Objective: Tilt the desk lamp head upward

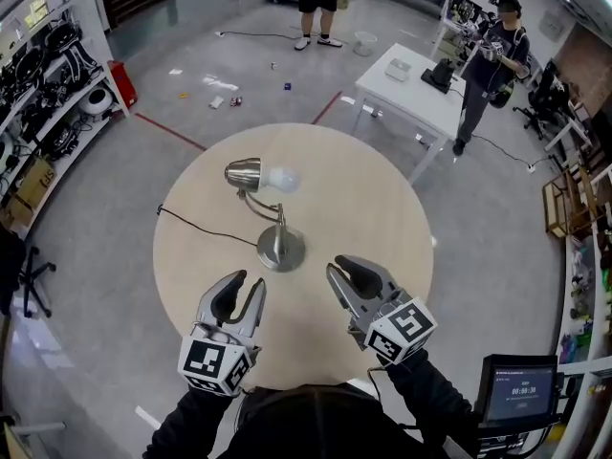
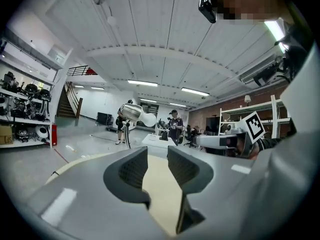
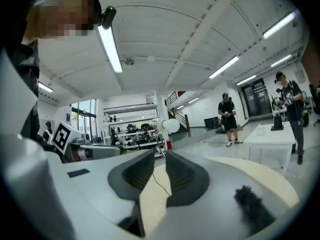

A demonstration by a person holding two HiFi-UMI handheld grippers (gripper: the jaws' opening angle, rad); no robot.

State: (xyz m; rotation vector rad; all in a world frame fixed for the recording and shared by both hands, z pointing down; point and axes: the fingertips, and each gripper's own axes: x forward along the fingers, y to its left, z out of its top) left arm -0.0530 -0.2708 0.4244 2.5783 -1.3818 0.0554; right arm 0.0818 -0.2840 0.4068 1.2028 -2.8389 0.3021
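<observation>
Left tongs (image 1: 244, 290) partly open, empty; right tongs (image 1: 346, 273) narrowed to slim gap, empty too, both low over near edge of desk (image 1: 382, 218). Lamp (image 1: 268, 213) stood mid-desk beyond, head (image 1: 245, 172) roughly level, bulb (image 1: 284, 179) exposed. Risk, as I judged it: tongs closing on bulb instead of shade, or pushing head unbraced — base (image 1: 280, 249) tips.

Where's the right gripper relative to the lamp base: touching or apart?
Apart. The head view shows a strip of bare table between the lamp base and the right gripper.
</observation>
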